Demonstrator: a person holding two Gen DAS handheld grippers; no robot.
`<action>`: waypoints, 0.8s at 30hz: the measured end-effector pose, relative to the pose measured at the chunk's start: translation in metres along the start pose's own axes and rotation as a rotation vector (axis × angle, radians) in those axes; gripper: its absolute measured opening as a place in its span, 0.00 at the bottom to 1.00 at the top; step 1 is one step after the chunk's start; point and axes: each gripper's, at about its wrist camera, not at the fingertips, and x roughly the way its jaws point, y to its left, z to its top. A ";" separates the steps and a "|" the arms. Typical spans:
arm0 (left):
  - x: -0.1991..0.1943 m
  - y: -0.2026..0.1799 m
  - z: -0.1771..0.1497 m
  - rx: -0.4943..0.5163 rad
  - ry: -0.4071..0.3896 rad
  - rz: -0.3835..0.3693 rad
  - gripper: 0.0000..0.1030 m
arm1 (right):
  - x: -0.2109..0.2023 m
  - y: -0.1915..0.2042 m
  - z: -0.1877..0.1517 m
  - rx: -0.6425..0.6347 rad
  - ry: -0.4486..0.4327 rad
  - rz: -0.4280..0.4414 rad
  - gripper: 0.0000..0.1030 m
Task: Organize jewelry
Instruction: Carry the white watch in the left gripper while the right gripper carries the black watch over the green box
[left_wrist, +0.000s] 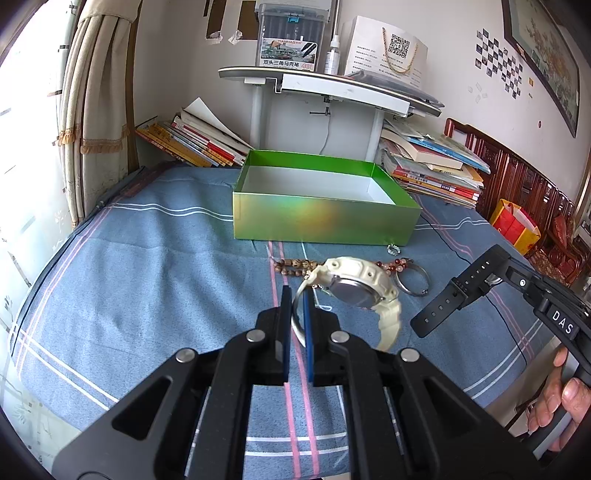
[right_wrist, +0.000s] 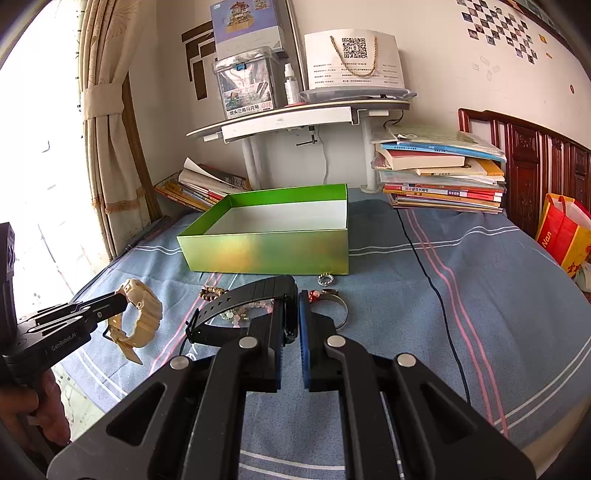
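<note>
My left gripper (left_wrist: 295, 291) is shut on the strap of a cream watch (left_wrist: 360, 282) and holds it above the blue bedcover; it also shows in the right wrist view (right_wrist: 138, 308). My right gripper (right_wrist: 297, 295) is shut on a black watch (right_wrist: 243, 302), seen in the left wrist view (left_wrist: 448, 295) hanging from it. An open green box (left_wrist: 325, 219) (right_wrist: 269, 251) stands beyond them, its inside white and bare. On the cover before the box lie a wooden bead bracelet (left_wrist: 293, 267), a red bead bracelet (left_wrist: 397, 264), a metal bangle (left_wrist: 413, 282) and a small ring (left_wrist: 393, 250).
Stacks of books (left_wrist: 432, 166) (left_wrist: 192, 138) lie behind the box on both sides of a white stand (left_wrist: 332, 88). A curtain (left_wrist: 99, 103) hangs at the left. A wooden headboard (left_wrist: 517, 177) and a red and yellow bag (right_wrist: 563, 232) are at the right.
</note>
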 end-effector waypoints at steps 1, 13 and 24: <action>0.000 0.000 0.000 0.001 0.002 -0.001 0.06 | 0.000 0.000 0.000 0.000 0.001 0.000 0.08; 0.015 0.007 0.019 -0.006 0.005 0.007 0.06 | 0.018 -0.005 0.018 0.010 0.000 -0.017 0.08; 0.067 0.016 0.094 -0.018 0.000 0.017 0.06 | 0.082 -0.015 0.079 0.001 -0.002 -0.026 0.08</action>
